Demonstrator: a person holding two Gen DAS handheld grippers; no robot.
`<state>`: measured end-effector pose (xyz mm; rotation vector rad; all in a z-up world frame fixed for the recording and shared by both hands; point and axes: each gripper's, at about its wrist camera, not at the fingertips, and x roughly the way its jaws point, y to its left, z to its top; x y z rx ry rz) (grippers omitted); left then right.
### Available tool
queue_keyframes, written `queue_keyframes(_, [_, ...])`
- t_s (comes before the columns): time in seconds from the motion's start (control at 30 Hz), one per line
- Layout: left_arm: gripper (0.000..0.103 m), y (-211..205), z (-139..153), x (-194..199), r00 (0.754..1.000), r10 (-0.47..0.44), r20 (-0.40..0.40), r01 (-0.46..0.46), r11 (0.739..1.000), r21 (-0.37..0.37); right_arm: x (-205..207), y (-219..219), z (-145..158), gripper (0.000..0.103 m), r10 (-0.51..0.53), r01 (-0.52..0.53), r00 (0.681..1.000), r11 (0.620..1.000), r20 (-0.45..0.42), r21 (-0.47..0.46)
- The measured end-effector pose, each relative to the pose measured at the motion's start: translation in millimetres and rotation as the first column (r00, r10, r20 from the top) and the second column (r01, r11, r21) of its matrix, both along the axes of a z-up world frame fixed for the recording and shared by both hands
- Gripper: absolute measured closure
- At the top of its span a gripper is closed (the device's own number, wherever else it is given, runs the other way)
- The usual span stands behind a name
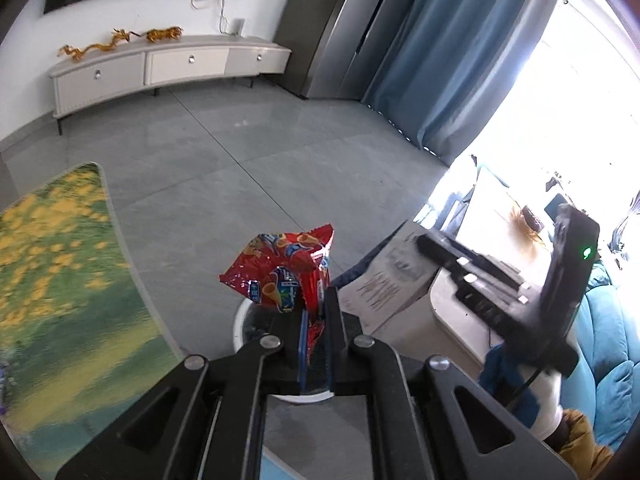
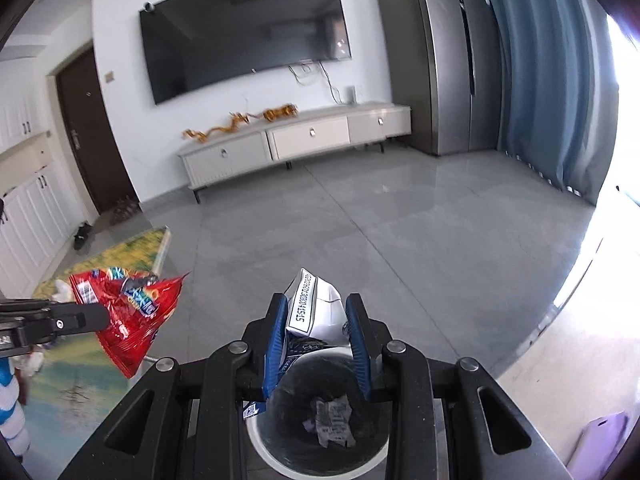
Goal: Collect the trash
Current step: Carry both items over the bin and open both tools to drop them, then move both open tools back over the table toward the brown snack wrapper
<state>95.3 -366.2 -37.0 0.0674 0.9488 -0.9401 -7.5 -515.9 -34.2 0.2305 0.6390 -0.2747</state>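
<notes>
Right wrist view: right gripper (image 2: 316,332) clamped on crumpled white wrapper (image 2: 316,308) above black-lined trash bin (image 2: 320,452) | left gripper (image 1: 316,320) pinched shut on red snack bag (image 1: 280,272) over the bin rim | risk: bag released off-centre lands on floor; light wrapper may cling to pads.

1. Two wrappers up in my grippers: one red snack bag (image 1: 286,270) in my left, one white packet (image 2: 316,308) in my right.
2. One bin (image 2: 320,456) right under my right gripper.
3. One crumpled wrapper (image 2: 333,420) inside it.
</notes>
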Motion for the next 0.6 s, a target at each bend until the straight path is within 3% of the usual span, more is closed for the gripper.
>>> queue_keyframes(0.23, [0.091,-31.9,-25.4,13.7,0.999,-0.008,-0.05,0.007,1.0,-0.016,14.7,-16.5,-42.4,0.074,-0.032,0.033,0.996,0.999,-0.085,0.012])
queue_keyframes(0.3, [0.068,-34.9,-31.5,17.7,0.998,-0.002,-0.063,0.0,1.0,-0.023,16.6,-20.7,-51.2,0.074,-0.037,0.039,0.994,0.999,-0.098,0.015])
queue_keyframes(0.33, [0.061,-36.9,-33.3,19.5,0.998,0.006,-0.067,-0.007,1.0,-0.026,18.6,-24.8,-55.6,0.072,-0.039,0.041,0.994,0.999,-0.105,0.018])
queue_keyframes(0.37, [0.053,-37.8,-36.5,21.4,0.997,0.015,-0.075,-0.017,0.999,-0.03,20.2,-26.8,-60.6,0.065,-0.04,0.043,0.993,0.999,-0.114,0.022])
queue_keyframes(0.6, [0.052,-30.8,-39.9,27.0,0.996,0.017,-0.092,-0.02,0.999,-0.029,22.0,-31.3,-71.7,0.058,-0.028,0.034,0.991,0.998,-0.131,0.049])
